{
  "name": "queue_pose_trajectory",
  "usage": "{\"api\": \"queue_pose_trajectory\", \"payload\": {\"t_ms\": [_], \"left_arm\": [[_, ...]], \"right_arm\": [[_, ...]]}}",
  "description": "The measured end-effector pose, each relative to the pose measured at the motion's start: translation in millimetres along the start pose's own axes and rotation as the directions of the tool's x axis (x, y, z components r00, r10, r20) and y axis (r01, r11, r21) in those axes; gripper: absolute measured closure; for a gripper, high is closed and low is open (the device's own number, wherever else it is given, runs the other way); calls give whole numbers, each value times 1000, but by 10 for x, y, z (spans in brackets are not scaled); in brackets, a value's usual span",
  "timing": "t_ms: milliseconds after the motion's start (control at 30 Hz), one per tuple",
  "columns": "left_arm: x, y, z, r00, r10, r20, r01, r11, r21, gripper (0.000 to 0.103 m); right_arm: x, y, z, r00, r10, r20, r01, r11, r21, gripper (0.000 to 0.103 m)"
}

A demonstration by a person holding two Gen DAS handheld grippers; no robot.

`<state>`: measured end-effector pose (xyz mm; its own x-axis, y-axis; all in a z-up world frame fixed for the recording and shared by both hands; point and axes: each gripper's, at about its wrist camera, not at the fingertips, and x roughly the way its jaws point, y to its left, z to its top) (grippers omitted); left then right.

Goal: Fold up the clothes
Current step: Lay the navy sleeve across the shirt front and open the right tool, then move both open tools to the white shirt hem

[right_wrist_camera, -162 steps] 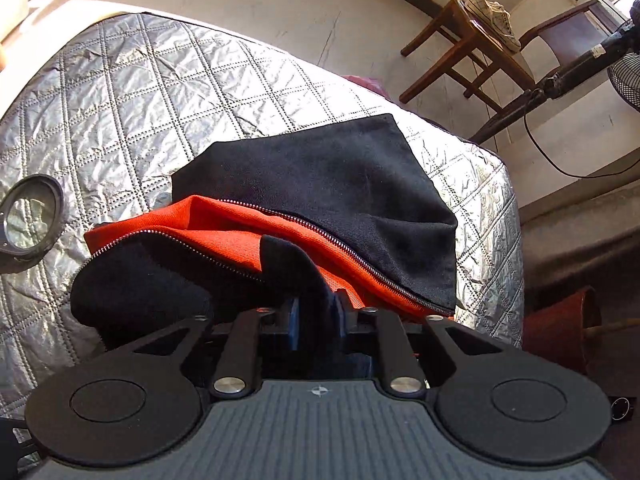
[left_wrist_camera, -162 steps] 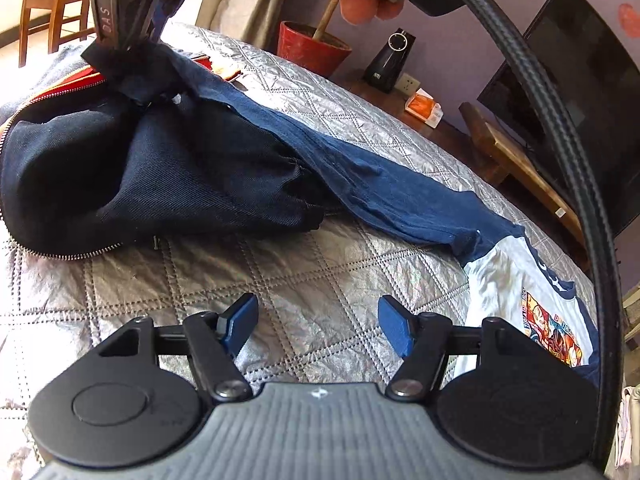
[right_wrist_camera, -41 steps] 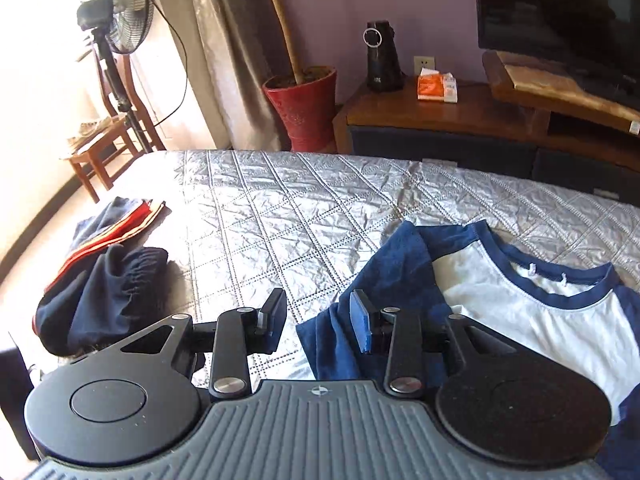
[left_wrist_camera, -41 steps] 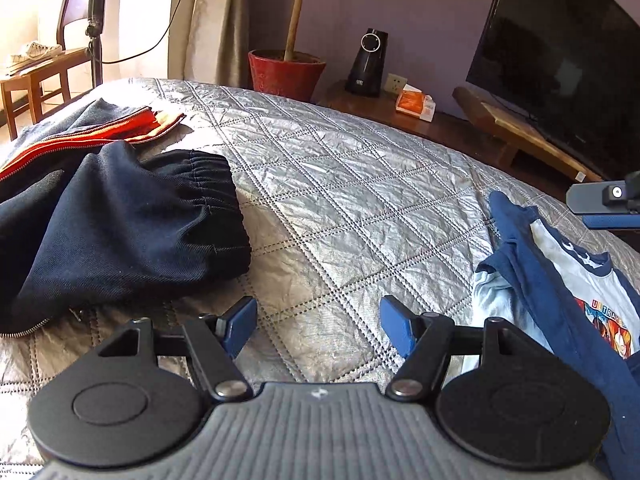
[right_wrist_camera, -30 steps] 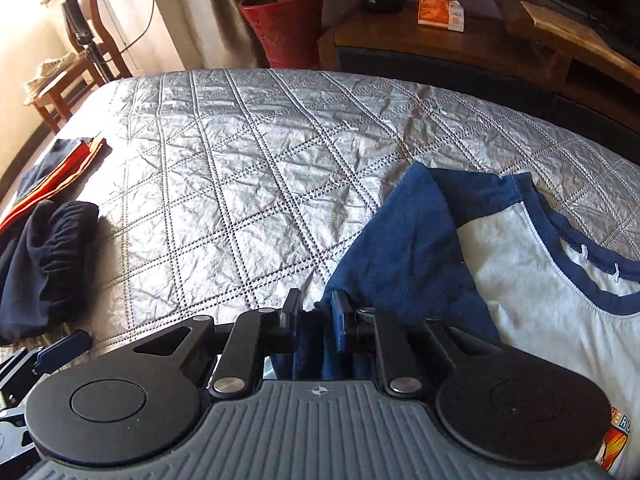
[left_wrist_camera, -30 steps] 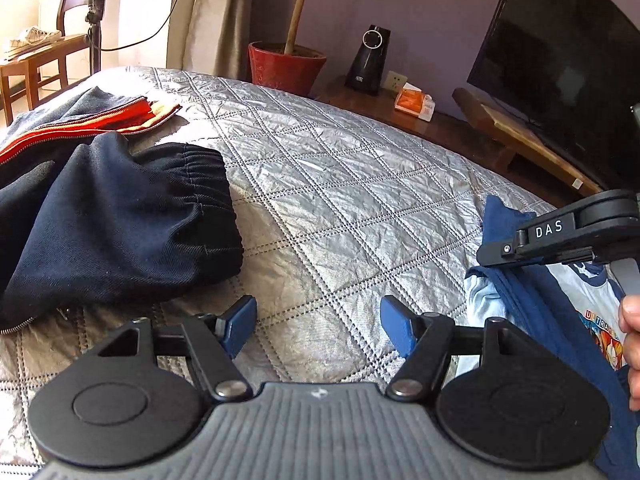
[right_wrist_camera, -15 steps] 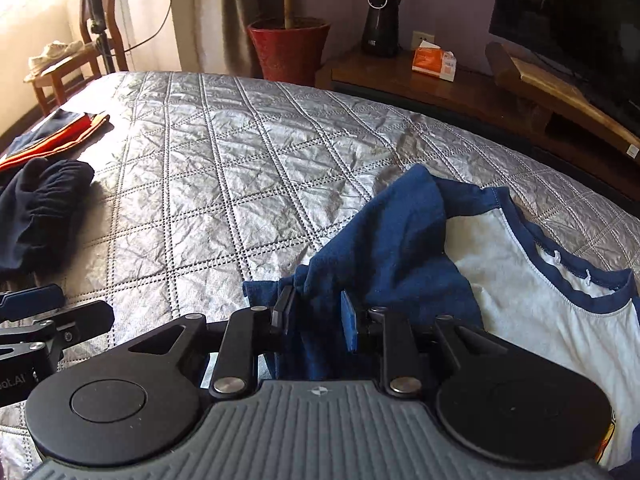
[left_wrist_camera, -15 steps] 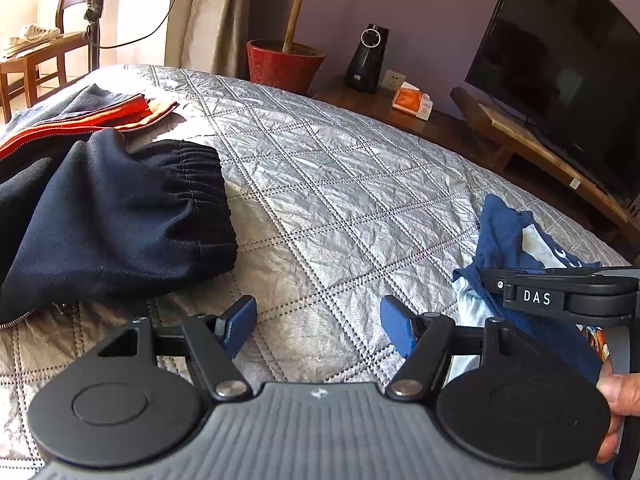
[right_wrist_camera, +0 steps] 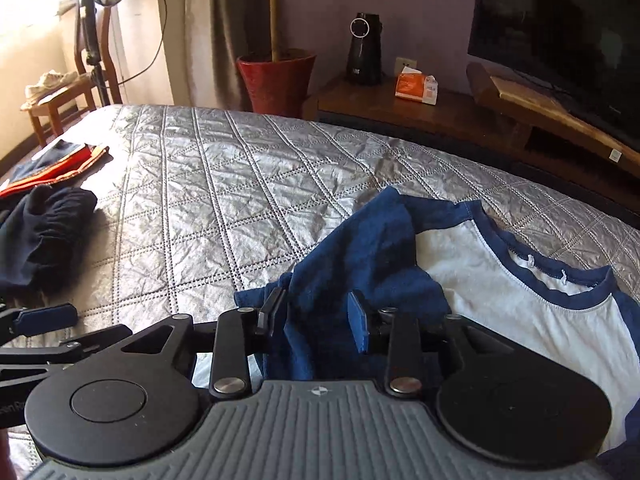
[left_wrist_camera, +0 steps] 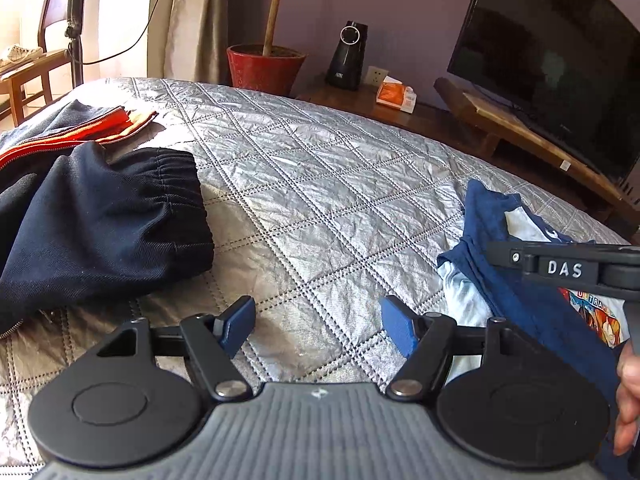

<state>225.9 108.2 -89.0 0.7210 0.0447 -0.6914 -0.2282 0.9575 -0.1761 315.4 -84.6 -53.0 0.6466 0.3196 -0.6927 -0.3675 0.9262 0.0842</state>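
One garment in play: a white cotton T-shirt with navy sleeves and collar trim (right_wrist_camera: 500, 292), lying crumpled on the right, near side of the silver quilted bedspread (right_wrist_camera: 240, 184), its navy sleeve (right_wrist_camera: 368, 256) bunched and heaped toward the middle. Thin knit, light and limp by the look; it should drape and slide, not hold a crease. Best taken at a hem or sleeve edge, my guess.

Right gripper (right_wrist_camera: 316, 320): low over the bunched sleeve, jaws part-way apart with navy cloth lying between them; not pinched, as far as shows. Left gripper (left_wrist_camera: 318, 322): just left of the shirt, low above bare quilt, jaws wide apart, holding nothing.

Far left: a dark navy jacket with orange lining and elastic cuff (left_wrist_camera: 96, 216), in a loose heap. Beyond the bed, a red plant pot (right_wrist_camera: 276, 76).
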Motion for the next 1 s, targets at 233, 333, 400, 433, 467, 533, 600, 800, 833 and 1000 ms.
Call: {"api": "queue_pose_trajectory", "payload": {"t_ms": [233,333,400,433,467,533,600,800,833,1000], "left_arm": [[-433,-3,-207,998,-26,59,20,995,97,38],[-663,15,-308,996,-42,82,31,990,134,37],[-800,33,-383,996,-55,66,45,988,146,36],[-872,27,-420,997,-61,51,52,986,159,36],[-939,8,-457,997,-68,41,60,983,176,36],[-1057,-61,-537,996,-86,24,79,974,214,36],[-1153,-150,-642,994,-106,-14,106,963,248,35],[-1512,-287,-985,992,-116,-54,127,945,303,34],[-1574,-276,-1028,992,-111,-55,123,945,302,32],[-1761,-91,-1127,992,-99,-79,115,962,247,29]], "right_arm": [[-1418,-586,-769,997,-63,44,51,968,244,48],[-2017,-808,-1298,991,-136,7,127,942,311,48],[-2368,-911,-1639,986,-166,-4,155,914,374,48],[-2516,-922,-1801,984,-179,-7,167,902,398,48],[-2619,-910,-1923,982,-188,-9,175,894,413,48],[-2876,-951,-2054,979,-186,84,124,872,473,42],[-2954,-1045,-2144,975,-198,101,115,841,529,25],[-3075,-1345,-2390,969,-228,95,112,746,656,34],[-3093,-1368,-2419,970,-225,91,111,742,661,34],[-3053,-1372,-2479,992,-117,53,57,774,630,34]]}}
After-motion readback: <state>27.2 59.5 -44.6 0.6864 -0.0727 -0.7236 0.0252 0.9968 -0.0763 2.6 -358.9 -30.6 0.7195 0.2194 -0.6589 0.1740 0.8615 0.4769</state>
